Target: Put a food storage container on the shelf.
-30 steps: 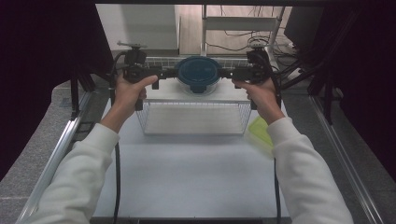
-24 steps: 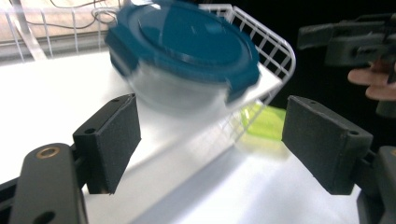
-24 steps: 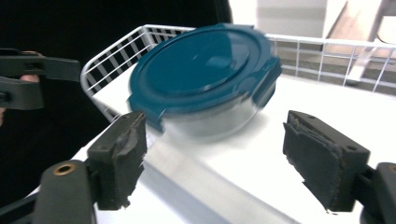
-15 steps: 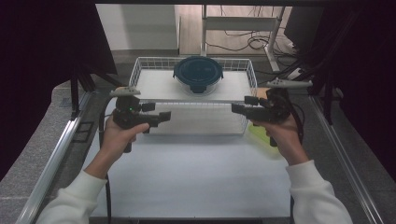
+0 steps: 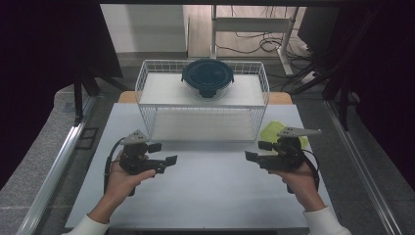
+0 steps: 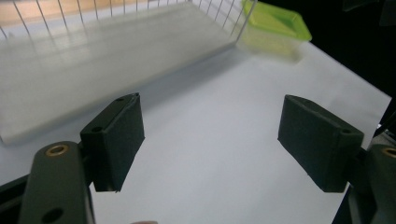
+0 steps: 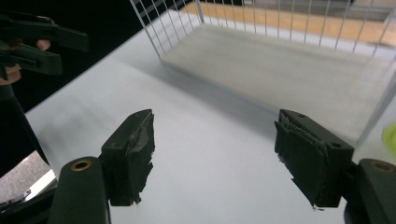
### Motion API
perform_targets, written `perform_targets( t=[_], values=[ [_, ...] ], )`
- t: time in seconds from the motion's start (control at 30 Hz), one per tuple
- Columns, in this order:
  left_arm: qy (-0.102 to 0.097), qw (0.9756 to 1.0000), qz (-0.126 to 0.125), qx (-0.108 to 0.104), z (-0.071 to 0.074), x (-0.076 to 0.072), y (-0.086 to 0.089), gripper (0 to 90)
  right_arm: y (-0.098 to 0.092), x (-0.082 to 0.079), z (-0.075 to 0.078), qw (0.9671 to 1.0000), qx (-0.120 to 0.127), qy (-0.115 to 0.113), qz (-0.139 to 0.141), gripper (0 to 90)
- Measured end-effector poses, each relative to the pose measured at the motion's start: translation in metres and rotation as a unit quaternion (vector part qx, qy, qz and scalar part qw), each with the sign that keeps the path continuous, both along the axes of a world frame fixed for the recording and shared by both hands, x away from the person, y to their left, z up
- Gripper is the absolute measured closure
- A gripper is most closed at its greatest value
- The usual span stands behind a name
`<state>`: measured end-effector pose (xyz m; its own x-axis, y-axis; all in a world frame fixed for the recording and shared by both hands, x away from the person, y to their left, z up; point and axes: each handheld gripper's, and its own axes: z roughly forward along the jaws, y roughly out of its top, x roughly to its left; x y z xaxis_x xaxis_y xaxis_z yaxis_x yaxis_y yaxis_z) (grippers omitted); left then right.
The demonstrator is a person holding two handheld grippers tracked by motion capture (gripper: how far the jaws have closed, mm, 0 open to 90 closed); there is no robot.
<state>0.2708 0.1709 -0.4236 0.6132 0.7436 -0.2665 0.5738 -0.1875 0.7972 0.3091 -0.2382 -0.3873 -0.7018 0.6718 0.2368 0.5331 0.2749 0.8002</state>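
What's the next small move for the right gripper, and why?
Probably a short reach forward and to its right toward the green container. The right gripper hangs open and empty over the table, with that container just behind it beside the wire basket; the lidded bowl already sits in the basket.

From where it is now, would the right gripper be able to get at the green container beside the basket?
Probably yes: the right gripper is open, and the green container sits just beyond it, outside the wire basket.

White wire basket (image 5: 147,90) on table, dark-lidded, perhaps glass, bowl (image 5: 207,77) inside
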Motion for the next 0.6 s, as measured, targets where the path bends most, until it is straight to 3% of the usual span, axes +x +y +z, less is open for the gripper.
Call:
perform_targets(
  t=[0.17,0.37,0.6],
  values=[
    [0.013,0.9998,-0.001,0.015,-0.019,-0.005,0.000,22.2,-0.002,-0.006,-0.019,0.9997,-0.016,0.015,-0.007,28.2],
    [0.024,0.9984,-0.008,0.050,-0.037,-0.007,-0.004,22.1,-0.001,-0.009,-0.040,0.9987,-0.037,0.035,-0.003,28.2],
    [0.025,0.9986,-0.009,0.045,-0.039,-0.011,-0.006,22.1,0.005,-0.007,-0.047,0.9984,-0.040,0.040,0.003,28.2]
  ],
)
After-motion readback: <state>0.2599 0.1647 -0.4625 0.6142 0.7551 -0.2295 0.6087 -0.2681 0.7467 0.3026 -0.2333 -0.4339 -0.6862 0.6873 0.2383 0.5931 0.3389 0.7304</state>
